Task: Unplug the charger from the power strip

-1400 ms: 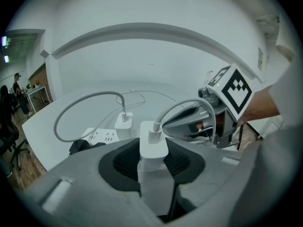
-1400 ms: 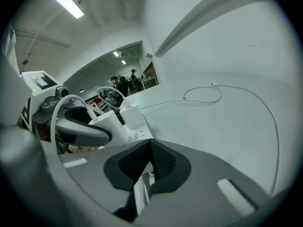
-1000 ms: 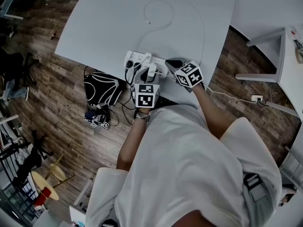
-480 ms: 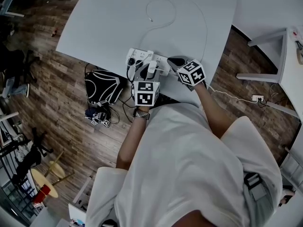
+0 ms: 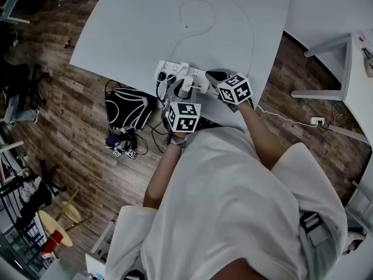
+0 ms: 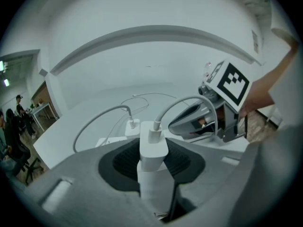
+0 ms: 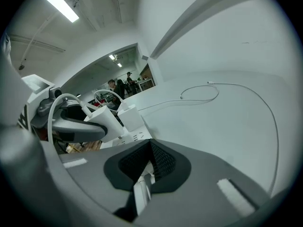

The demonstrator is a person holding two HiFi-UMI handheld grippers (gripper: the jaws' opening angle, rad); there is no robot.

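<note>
A white power strip (image 5: 169, 72) lies near the front edge of the white table (image 5: 134, 22). My left gripper (image 5: 185, 90) is shut on a white charger (image 6: 152, 148), whose cable (image 6: 187, 100) arcs off to the right. The charger (image 7: 102, 122) is tilted and looks lifted off the strip (image 7: 130, 137). My right gripper (image 5: 212, 78) sits at the strip's right end. Its jaws (image 7: 144, 183) are shut on a narrow white part there, apparently the strip's end with its cord. A second charger (image 6: 132, 125) stands plugged into the strip.
A thin white cable (image 5: 198, 13) loops across the table's far half. On the wooden floor to the left lie a black bag (image 5: 125, 108) and tangled dark cords. A white cord runs right to a floor socket (image 5: 315, 121). Another white table (image 5: 349, 69) stands at the right.
My left gripper has rolled a little about its own axis, still gripping the charger. The right gripper has stayed where it was.
</note>
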